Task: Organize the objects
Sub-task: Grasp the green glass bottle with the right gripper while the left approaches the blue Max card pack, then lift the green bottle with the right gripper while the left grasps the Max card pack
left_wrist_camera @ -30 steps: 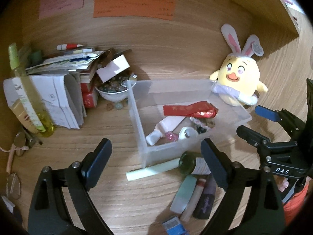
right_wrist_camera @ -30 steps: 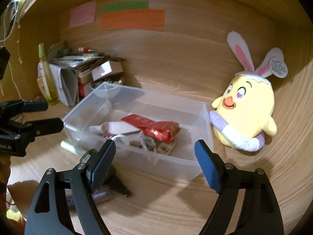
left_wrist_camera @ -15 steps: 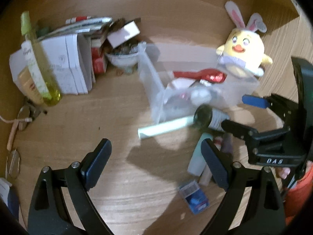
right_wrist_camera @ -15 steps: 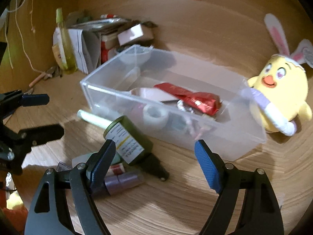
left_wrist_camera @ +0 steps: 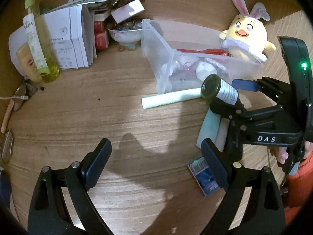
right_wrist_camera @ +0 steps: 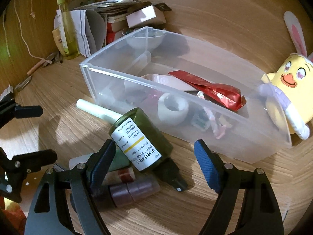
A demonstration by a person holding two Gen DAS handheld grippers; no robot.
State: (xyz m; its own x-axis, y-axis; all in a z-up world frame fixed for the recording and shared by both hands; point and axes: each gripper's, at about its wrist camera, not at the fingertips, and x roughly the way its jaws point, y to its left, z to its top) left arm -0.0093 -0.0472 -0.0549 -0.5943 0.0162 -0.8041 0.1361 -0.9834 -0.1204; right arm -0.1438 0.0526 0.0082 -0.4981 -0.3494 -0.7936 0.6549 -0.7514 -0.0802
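Wood-grain surface (left_wrist_camera: 82,117), pale brown, carries everything listed, near to far.

Nearest: right gripper (right_wrist_camera: 152,160), fingers apart and empty, poised over a loose heap. Left gripper (left_wrist_camera: 154,168), fingers wide apart, nothing between them, over bare wood left of the heap.

Heap, near right of the surface: dark-purple cylindrical tube (right_wrist_camera: 135,191); small reddish-brown capped stick (right_wrist_camera: 125,174); dark-green cylindrical pump bottle with white printed label (right_wrist_camera: 140,139), lying tilted across the others, black pump head toward the camera; pale-green flat tube (left_wrist_camera: 209,127); long pale-green paper-like roll (left_wrist_camera: 172,98) just beside the box wall.

Middle: clear rectangular plastic box (right_wrist_camera: 101,82), open-topped, already holding a red foil packet (right_wrist_camera: 211,91), a white tape roll (right_wrist_camera: 173,109) and small trinkets.

Far: yellow plush chick with rabbit ears (left_wrist_camera: 246,35) touching the box's right end; white ceramic bowl of glass beads (left_wrist_camera: 125,34); stack of papers and books (left_wrist_camera: 76,39); tall yellow-green spray bottle (left_wrist_camera: 38,39).

Step judged: approach to pick the green bottle. Next move calls for lowering, centring the fingers across its body, closing, then lifting clear of the tubes beneath.

Left view alone shows a blue barcoded packet (left_wrist_camera: 203,174); right view alone shows the box contents and label clearly.
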